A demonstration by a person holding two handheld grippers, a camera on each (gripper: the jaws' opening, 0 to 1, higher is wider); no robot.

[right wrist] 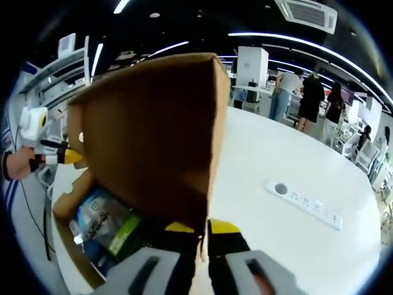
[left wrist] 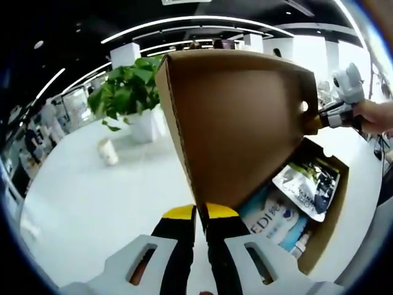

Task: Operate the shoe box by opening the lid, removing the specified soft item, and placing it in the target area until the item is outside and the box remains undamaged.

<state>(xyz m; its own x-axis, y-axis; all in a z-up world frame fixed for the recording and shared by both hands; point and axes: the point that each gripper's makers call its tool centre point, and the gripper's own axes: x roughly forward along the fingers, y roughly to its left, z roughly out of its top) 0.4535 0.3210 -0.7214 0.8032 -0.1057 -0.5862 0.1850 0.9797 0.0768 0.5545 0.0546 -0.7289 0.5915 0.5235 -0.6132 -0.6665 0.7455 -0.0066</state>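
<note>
Here both grippers clamp the raised lid (left wrist: 239,123) of the shoe box (left wrist: 328,227): left gripper (left wrist: 201,215) and right gripper (right wrist: 202,230) pinching opposite edges, soft packets (left wrist: 307,187) lying beyond the fingertips inside.

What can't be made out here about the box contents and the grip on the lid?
- Left gripper view: raised lid hides much of the box; pouches partly covered.
- Right gripper view: lid covers the pouches too; text unreadable.
- No soft item identifiable.
</note>
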